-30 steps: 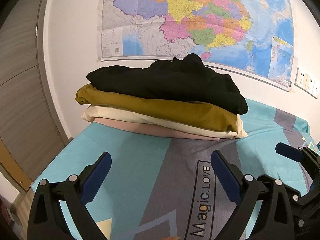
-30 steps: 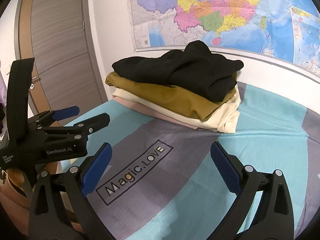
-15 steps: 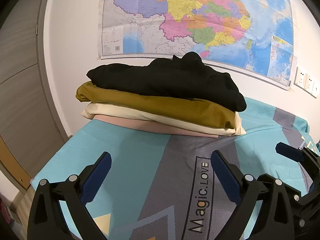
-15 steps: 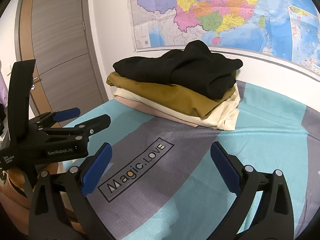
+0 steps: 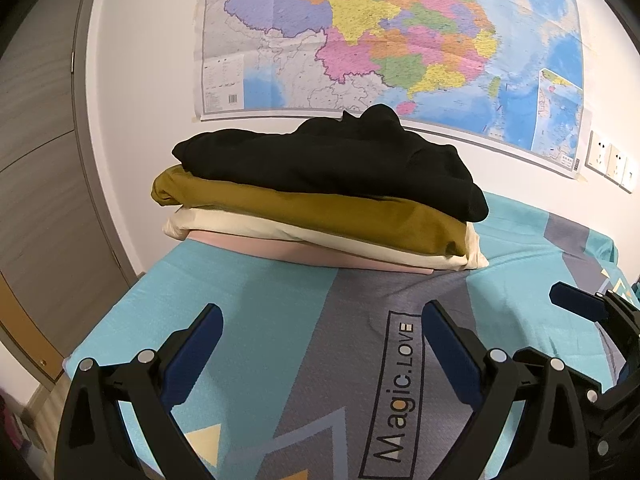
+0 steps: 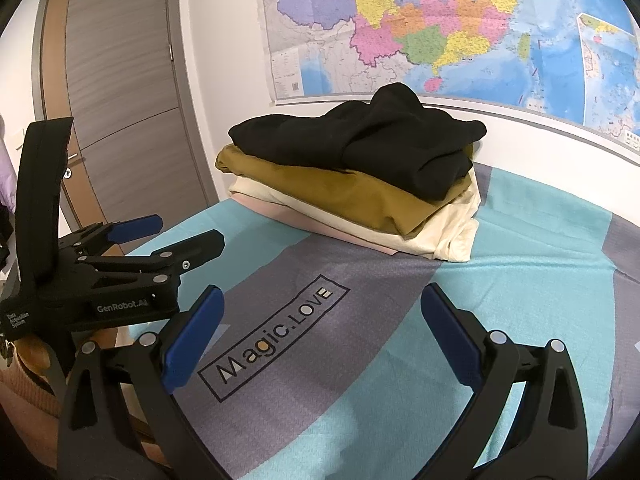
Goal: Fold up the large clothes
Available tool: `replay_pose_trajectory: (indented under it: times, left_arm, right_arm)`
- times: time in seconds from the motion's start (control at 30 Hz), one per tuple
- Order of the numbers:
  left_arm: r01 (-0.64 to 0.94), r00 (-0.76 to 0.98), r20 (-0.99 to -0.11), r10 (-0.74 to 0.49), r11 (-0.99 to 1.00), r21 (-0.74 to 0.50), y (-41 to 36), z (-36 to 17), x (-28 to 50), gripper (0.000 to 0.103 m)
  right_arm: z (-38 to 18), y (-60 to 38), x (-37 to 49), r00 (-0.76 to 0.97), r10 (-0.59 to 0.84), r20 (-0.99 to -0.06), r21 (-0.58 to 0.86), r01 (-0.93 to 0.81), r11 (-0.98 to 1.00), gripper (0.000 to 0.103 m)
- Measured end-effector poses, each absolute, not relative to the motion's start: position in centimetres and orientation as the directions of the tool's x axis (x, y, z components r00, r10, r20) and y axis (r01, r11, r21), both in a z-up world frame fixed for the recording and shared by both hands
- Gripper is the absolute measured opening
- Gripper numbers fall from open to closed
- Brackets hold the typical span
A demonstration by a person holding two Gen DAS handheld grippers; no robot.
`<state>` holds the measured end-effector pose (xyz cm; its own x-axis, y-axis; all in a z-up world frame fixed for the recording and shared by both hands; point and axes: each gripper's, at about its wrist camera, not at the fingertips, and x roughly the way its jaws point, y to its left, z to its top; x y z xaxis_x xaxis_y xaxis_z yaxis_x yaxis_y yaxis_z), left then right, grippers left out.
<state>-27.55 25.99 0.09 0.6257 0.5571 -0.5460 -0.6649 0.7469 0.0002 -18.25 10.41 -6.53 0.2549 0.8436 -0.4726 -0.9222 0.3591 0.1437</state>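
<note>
A stack of folded clothes lies at the far side of the bed: a black garment (image 5: 332, 164) on top, a mustard one (image 5: 320, 212), a cream one (image 5: 256, 228) and a pink one (image 5: 304, 254) at the bottom. The stack also shows in the right wrist view (image 6: 360, 152). My left gripper (image 5: 322, 320) is open and empty, above the sheet in front of the stack. My right gripper (image 6: 320, 300) is open and empty, beside it. The left gripper also shows in the right wrist view (image 6: 172, 232), and the right gripper's fingertip (image 5: 572, 302) in the left wrist view.
The bed has a teal and grey sheet (image 5: 280, 320) printed "Magic.LOVE" (image 6: 276, 332). A wall map (image 5: 400, 40) hangs behind the stack. A grey door (image 6: 120, 100) stands at the left. Wall sockets (image 5: 612, 162) are at the right.
Both grippers have drawn back slightly and the stack sits a little higher in the views. Both stay open and empty.
</note>
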Motion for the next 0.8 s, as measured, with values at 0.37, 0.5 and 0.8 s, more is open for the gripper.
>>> replay_pose_trajectory:
  times: [0.37,0.5,0.8]
  left_arm:
    - [-0.663,0.625,-0.547,0.557,0.748,0.004,25.87,0.1,-27.45,0.096]
    - [-0.663,0.625,-0.548,0.556,0.748,0.003,25.79,0.09,-27.45,0.096]
    - [-0.662,0.624,-0.552,0.553,0.749,0.003,25.92,-0.17,-27.32,0.096]
  right_arm:
    - [-6.52,10.42,-18.42,0.257,0.845,-0.468,0.144,-0.922,0.36,0.097]
    - [-6.5,10.41,-18.51,0.258,0.842,-0.473,0.143,-0.921,0.363,0.097]
    - [-6.59,10.29,-18.58,0.253,0.842,-0.477,0.148,-0.921,0.36,0.097]
